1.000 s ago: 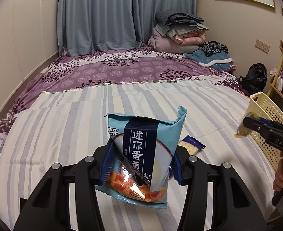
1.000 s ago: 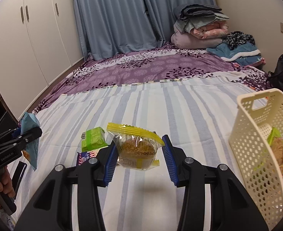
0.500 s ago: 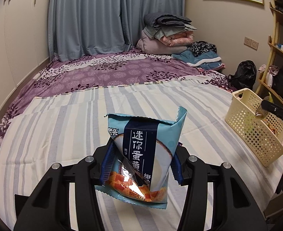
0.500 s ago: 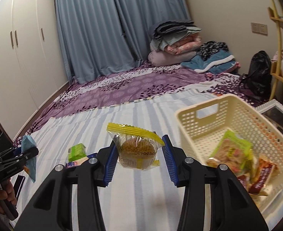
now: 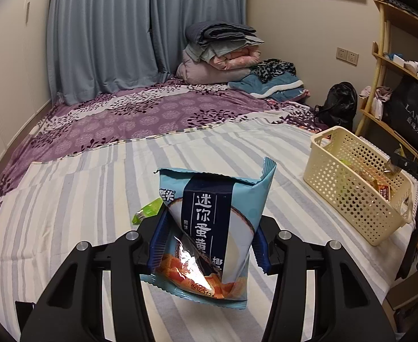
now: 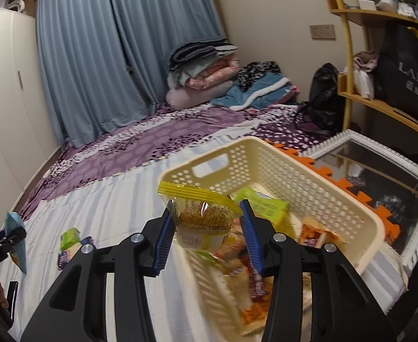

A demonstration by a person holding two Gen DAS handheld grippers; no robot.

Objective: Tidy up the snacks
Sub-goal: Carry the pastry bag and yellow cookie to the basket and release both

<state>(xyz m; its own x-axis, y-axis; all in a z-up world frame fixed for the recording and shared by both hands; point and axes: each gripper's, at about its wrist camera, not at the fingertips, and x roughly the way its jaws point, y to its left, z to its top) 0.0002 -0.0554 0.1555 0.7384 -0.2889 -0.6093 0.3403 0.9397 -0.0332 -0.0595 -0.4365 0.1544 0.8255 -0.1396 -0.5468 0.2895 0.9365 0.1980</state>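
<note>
My left gripper (image 5: 207, 245) is shut on a light-blue snack bag (image 5: 209, 228) with a dark label, held above the striped bed sheet. My right gripper (image 6: 206, 233) is shut on a clear, yellow-topped cake packet (image 6: 202, 222), held over the near end of the cream basket (image 6: 308, 188). The basket holds several snack packets. In the left wrist view the basket (image 5: 351, 182) stands at the right edge of the bed, with the right gripper (image 5: 408, 168) above its far side. A green packet (image 6: 69, 235) and a blue packet (image 6: 75, 252) lie on the sheet.
A green packet (image 5: 147, 213) lies on the sheet just left of my left gripper. Folded bedding (image 5: 220, 51) is piled at the bed's far end. A wooden shelf (image 6: 379, 57) and a framed mirror (image 6: 379, 176) are right of the basket. A white wardrobe (image 6: 6, 99) stands on the left.
My right gripper has carried the cake packet rightward until it is over the basket. My left gripper has swung right with the blue bag, bringing the basket further into view.
</note>
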